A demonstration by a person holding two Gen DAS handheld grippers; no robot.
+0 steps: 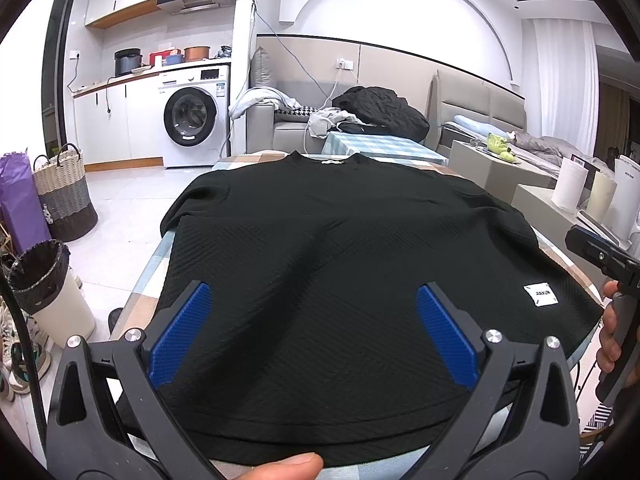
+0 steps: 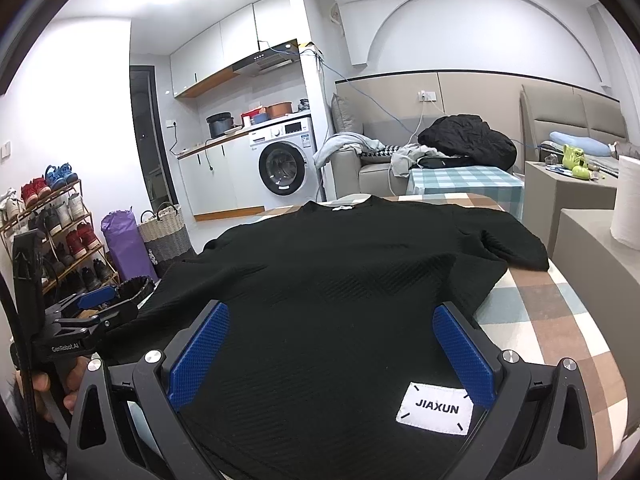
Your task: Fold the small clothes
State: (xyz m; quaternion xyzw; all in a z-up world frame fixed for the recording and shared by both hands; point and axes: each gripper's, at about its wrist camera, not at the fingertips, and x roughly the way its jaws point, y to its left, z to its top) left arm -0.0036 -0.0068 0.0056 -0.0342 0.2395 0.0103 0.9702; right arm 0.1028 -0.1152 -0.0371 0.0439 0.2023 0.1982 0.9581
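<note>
Left claw [image 1: 312, 328]: jaws spread wide, holding nothing, poised above the near hem of the shirt [image 1: 340, 260], left of its middle.
Right claw [image 2: 332, 352]: also gaping and empty, low above the hem's right part, by the label [image 2: 435, 409].
Shirt: black, ribbed, lying flat and full width on the surface [image 2: 540, 320], hem nearest, collar [image 2: 344, 207] farthest.
Sleeves: both spread outward; the left one [image 1: 192, 200] droops past the surface edge, the right one [image 2: 516, 246] lies wholly on the checked cloth.
Progress: I judge the task at its start; no fold shows, and the sleeves, sides and length all remain to be done.
Edges: the hem hangs slightly off the near edge, so it looks easy to pinch; the shirt's left side also reaches that edge.
Room: bare checked cloth lies to the shirt's right, little to its left, and a narrow strip beyond the collar.
Beyond: a second checked table [image 2: 464, 180], a sofa [image 2: 376, 172] with heaped clothes and a washer [image 1: 192, 116] stand well clear.
</note>
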